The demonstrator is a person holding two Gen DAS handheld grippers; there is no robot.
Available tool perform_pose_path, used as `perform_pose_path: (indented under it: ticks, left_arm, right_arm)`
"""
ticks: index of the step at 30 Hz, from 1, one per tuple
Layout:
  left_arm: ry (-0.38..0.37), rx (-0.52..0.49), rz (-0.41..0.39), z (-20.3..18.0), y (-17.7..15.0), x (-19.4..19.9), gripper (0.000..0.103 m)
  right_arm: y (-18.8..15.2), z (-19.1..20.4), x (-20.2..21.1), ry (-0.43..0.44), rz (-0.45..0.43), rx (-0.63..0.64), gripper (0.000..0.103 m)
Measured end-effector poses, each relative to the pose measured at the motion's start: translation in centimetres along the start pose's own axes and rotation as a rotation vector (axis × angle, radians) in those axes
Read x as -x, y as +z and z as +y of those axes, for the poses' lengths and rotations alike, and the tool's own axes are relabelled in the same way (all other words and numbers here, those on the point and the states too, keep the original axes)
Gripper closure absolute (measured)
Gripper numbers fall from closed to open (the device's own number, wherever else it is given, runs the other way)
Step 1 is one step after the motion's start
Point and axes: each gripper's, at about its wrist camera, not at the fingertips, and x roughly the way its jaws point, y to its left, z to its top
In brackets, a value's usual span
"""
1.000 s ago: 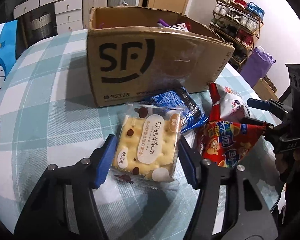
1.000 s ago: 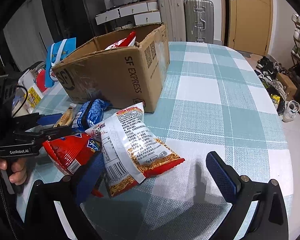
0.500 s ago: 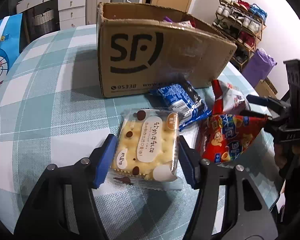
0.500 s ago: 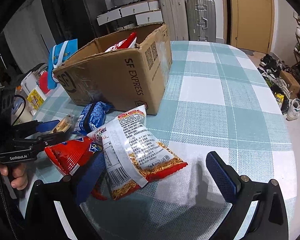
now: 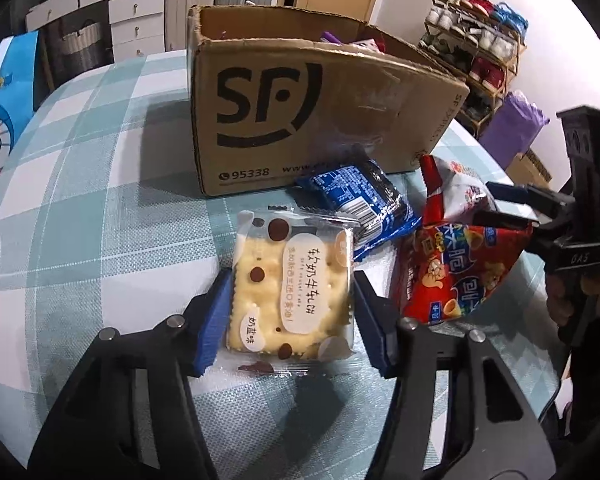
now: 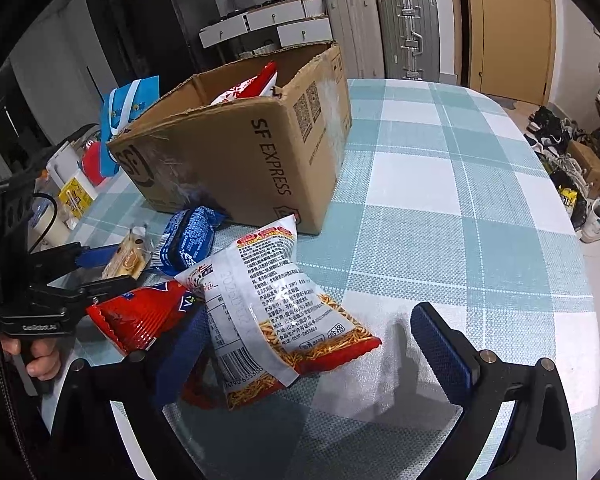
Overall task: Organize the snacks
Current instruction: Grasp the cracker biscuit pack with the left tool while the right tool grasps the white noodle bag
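A cracker packet (image 5: 292,292) with brown dots sits between the blue pads of my left gripper (image 5: 290,320). Its jaws are closing, and both pads touch the wrapper's sides. The right wrist view shows the same packet (image 6: 128,256) in that gripper (image 6: 116,268). My right gripper (image 6: 311,352) stands wide open around a white and red noodle snack bag (image 6: 272,304) lying on the table. A red snack bag (image 5: 459,268) and a blue packet (image 5: 359,200) lie beside it. The open SF cardboard box (image 5: 300,120) stands just behind, with several snacks inside.
The table has a teal and white checked cloth (image 6: 439,184), and its edge curves round at the right. Bottles and a blue bag (image 6: 132,108) stand left of the box. Suitcases (image 6: 403,28), drawers and a shoe rack (image 5: 479,40) lie beyond the table.
The left pads have drawn in against the cracker packet's sides. The left wrist view has shifted slightly toward the box. The right gripper has stayed wide open over the noodle bag.
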Motion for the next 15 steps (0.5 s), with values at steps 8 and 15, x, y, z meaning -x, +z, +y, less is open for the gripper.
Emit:
perform_pose_path:
  ticks: [8,15]
  left_arm:
    - [0.012,0.038,-0.026,0.7,-0.1,0.8,0.048]
    - [0.043,0.057,-0.051,1.3,-0.2,1.8,0.048]
  right_arm:
    - [0.2,0.1,0.4,0.012,-0.013,0.005,0.004]
    - [0.1,0.8,0.0,0.027,0.017,0.03,0.017]
